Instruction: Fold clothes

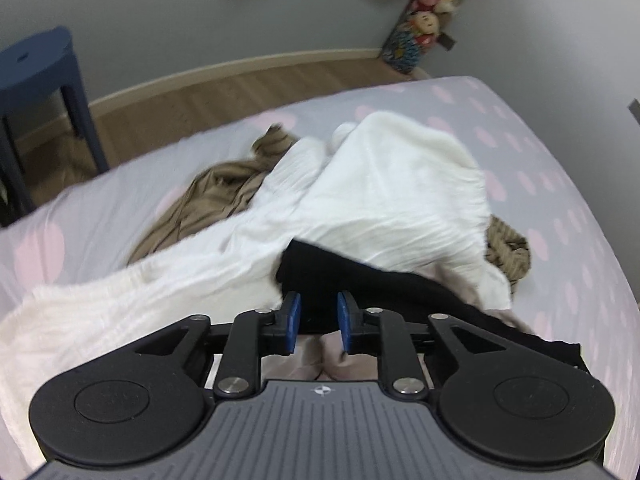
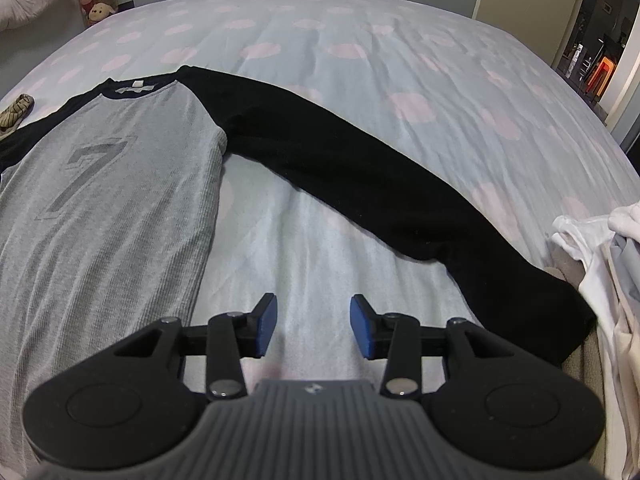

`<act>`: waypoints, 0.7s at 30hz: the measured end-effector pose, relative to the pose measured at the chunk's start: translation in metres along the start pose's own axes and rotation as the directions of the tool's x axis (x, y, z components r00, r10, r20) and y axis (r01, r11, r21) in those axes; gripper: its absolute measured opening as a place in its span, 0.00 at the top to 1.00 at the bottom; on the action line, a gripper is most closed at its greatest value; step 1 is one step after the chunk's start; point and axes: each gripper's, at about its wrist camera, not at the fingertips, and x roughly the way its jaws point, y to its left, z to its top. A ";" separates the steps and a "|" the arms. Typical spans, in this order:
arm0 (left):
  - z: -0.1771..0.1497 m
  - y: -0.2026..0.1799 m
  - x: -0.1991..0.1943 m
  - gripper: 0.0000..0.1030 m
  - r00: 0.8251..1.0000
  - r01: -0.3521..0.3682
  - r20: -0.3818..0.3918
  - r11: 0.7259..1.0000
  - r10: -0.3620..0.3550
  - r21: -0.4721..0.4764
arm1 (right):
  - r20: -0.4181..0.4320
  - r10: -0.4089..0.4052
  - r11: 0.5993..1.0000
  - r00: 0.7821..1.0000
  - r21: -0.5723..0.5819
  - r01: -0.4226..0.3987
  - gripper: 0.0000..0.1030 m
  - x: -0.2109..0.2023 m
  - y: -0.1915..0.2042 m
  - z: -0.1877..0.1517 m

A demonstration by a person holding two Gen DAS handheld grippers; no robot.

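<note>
Nearest the right camera, the right tool (image 2: 313, 327) hangs spread and empty above bare bed sheet (image 2: 400, 40), between the grey body of the shirt (image 2: 104, 184) on its left and the black sleeve (image 2: 360, 184) on its right. That sleeve runs long from the shoulder away at the collar down to a cuff just right of the tool, so this hand looks nearer for folding it inward. In the left view, the left tool (image 1: 318, 322) has pads slightly parted with no cloth pressed between, over the shirt's other black sleeve (image 1: 360, 276) beside a white garment (image 1: 360, 184).
</note>
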 end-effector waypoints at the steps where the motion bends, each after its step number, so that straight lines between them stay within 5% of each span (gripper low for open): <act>1: -0.001 0.000 0.003 0.82 1.000 -0.013 0.001 1.000 0.013 0.001 | -0.002 -0.001 1.000 1.000 -0.002 0.001 0.57 0.000 0.000 0.000; 6: -0.004 0.003 0.009 0.80 1.000 -0.004 -0.002 1.000 0.004 -0.022 | -0.011 -0.006 1.000 1.000 -0.008 0.006 0.57 0.002 0.001 0.000; 8: -0.004 0.003 0.007 0.94 1.000 0.017 0.000 0.999 -0.017 -0.036 | -0.015 -0.007 1.000 1.000 -0.009 0.007 0.57 0.003 0.001 0.000; 11: 0.000 -0.002 -0.003 0.96 0.999 0.043 0.021 0.998 -0.042 -0.042 | -0.021 -0.010 1.000 1.000 -0.014 0.009 0.57 0.004 0.002 0.000; 21: 0.052 -0.040 -0.096 0.96 0.988 0.144 0.058 0.989 -0.145 0.015 | -0.027 -0.009 0.999 1.000 -0.034 0.009 0.57 0.005 0.004 -0.001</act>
